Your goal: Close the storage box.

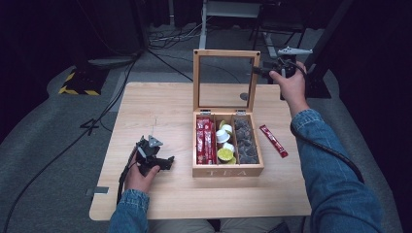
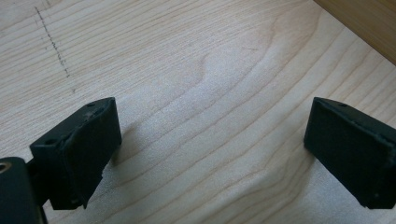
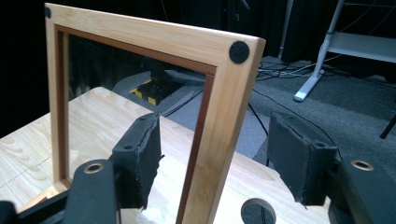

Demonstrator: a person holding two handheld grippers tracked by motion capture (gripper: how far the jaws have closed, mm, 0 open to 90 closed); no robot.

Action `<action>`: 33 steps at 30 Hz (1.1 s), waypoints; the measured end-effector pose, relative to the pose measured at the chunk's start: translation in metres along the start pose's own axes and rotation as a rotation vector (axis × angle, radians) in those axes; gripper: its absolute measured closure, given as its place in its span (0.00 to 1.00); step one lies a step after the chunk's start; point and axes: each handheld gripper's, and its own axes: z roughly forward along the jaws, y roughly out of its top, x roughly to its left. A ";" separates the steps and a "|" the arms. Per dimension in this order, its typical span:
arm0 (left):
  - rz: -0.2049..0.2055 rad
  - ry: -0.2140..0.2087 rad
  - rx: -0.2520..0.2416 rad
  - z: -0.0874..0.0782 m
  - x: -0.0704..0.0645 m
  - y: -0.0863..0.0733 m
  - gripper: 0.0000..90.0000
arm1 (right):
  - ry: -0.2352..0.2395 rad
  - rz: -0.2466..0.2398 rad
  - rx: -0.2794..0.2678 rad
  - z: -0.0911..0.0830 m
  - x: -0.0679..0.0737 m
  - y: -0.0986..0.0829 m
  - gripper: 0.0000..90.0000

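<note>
Table: a pale wooden top, seen from above, with a round hole near its far edge.
Tea box: set at the table's middle right, its front marked TEA; three compartments are seen.
Box contents: red sachets in the left compartment, round capsules in the middle, dark pods in the right.
Lid: stood upright on its hinges at the far side, a wooden frame around a clear pane.
Loose sachet: laid on the table just right of the box.
Left gripper: held low over bare table left of the box, jaws spread, nothing between them.
Right gripper: raised at the lid's right upright, jaws spread on either side of the frame; contact cannot be told.
</note>
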 end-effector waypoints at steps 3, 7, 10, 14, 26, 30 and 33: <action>-0.005 -0.002 -0.001 0.000 0.000 0.000 0.05 | 0.006 0.008 0.001 0.007 -0.003 -0.001 0.40; -0.005 -0.002 -0.001 0.000 0.000 0.000 0.05 | 0.020 0.023 -0.003 0.017 -0.005 -0.003 0.42; -0.005 -0.002 -0.001 0.000 0.000 0.000 0.05 | 0.028 0.022 0.000 0.021 -0.004 -0.005 0.43; -0.004 -0.002 -0.001 0.000 0.000 0.000 0.05 | 0.035 0.023 0.007 0.029 -0.002 -0.007 0.44; -0.005 -0.002 -0.002 0.000 0.000 0.000 0.05 | 0.066 0.076 0.005 0.042 0.002 -0.013 0.47; -0.006 -0.002 -0.002 0.000 0.000 0.000 0.05 | 0.063 0.073 0.011 0.039 0.004 -0.011 0.48; -0.005 -0.002 -0.001 0.000 0.000 0.000 0.05 | 0.062 0.070 0.010 0.037 0.004 -0.010 0.49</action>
